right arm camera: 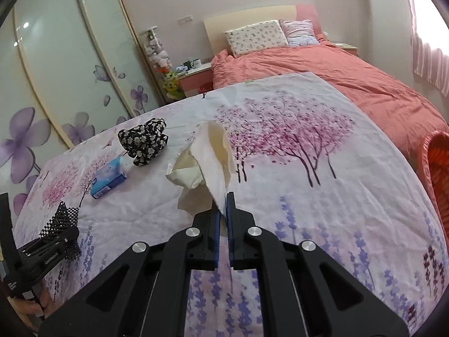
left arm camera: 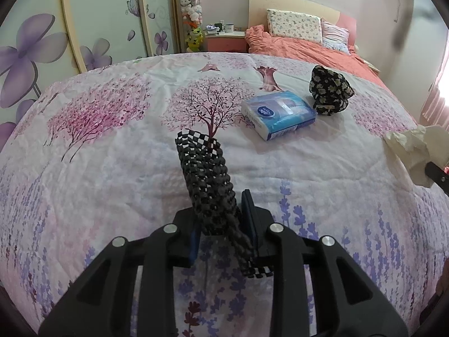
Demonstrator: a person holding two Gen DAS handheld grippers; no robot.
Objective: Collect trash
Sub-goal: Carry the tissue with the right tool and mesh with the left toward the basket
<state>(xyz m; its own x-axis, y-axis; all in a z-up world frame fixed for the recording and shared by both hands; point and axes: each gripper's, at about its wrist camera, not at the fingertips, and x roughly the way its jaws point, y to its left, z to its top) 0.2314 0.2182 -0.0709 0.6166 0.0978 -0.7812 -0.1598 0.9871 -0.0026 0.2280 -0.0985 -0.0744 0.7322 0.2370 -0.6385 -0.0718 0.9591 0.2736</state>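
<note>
Pinching only a thin edge, the right hand-held gripper [right arm camera: 223,205] could drop the crumpled tissue [right arm camera: 202,163]; the left hand-held gripper [left arm camera: 221,224], at 9 o'clock, clamps a black mesh piece [left arm camera: 207,174]

Orange basket [right arm camera: 437,168] cut by edge

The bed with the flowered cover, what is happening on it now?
A person is collecting trash with two hand-held grippers. The right gripper is shut on a crumpled cream tissue. The left gripper grips a black mesh sleeve. A blue tissue pack and a black floral cloth lie on the flowered cover.
</note>
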